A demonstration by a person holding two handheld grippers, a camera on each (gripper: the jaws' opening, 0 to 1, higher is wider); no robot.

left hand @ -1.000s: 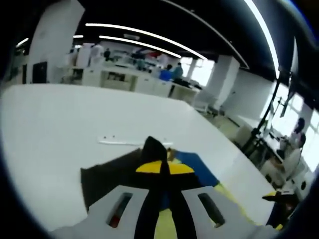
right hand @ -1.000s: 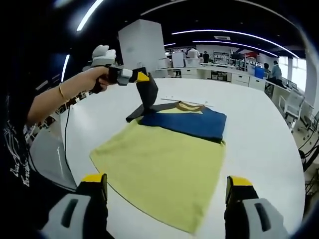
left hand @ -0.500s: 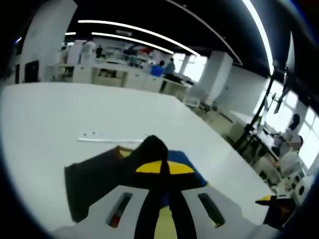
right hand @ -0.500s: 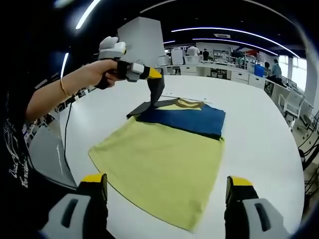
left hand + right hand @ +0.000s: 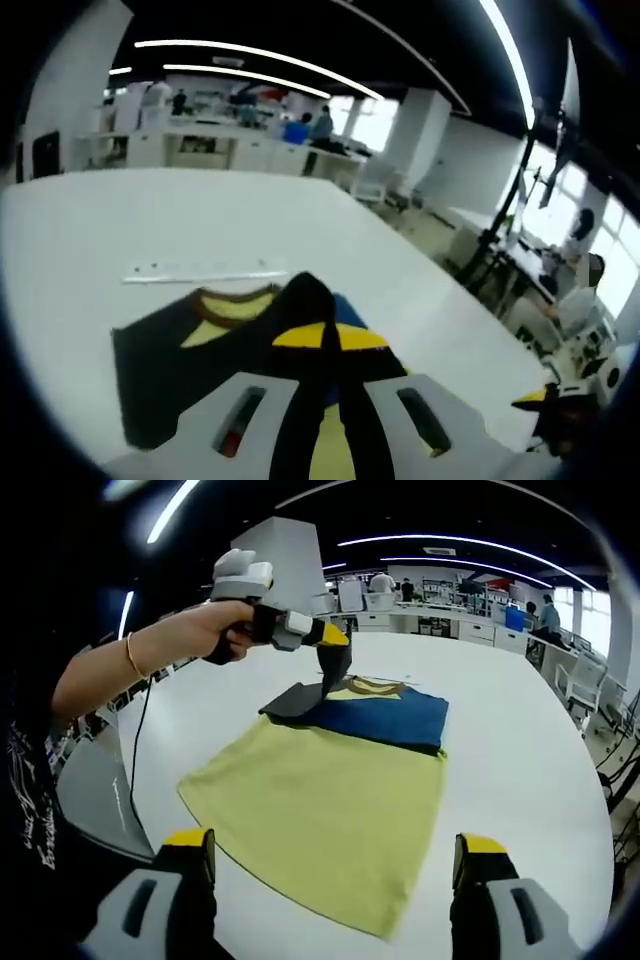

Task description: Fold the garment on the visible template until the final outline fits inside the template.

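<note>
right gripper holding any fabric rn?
No: in the right gripper view the right gripper stands open with nothing between its jaws, well short of the garment on the table.

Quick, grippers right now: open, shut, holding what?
Left gripper: shut on the dark sleeve, lifting it.
Right gripper: open, holding nothing.

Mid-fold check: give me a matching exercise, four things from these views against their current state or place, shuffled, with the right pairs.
Things:
1. left gripper
2. right gripper
3. black sleeve
4. ruler

States or places:
A. jaws wide apart, holding nothing
B. flat on the white table beyond the collar
C. pinched and lifted off the table at one end
D. shut on dark fabric, in a person's hand

Pairs: 1-D, 2-A, 3-C, 4-B
</note>
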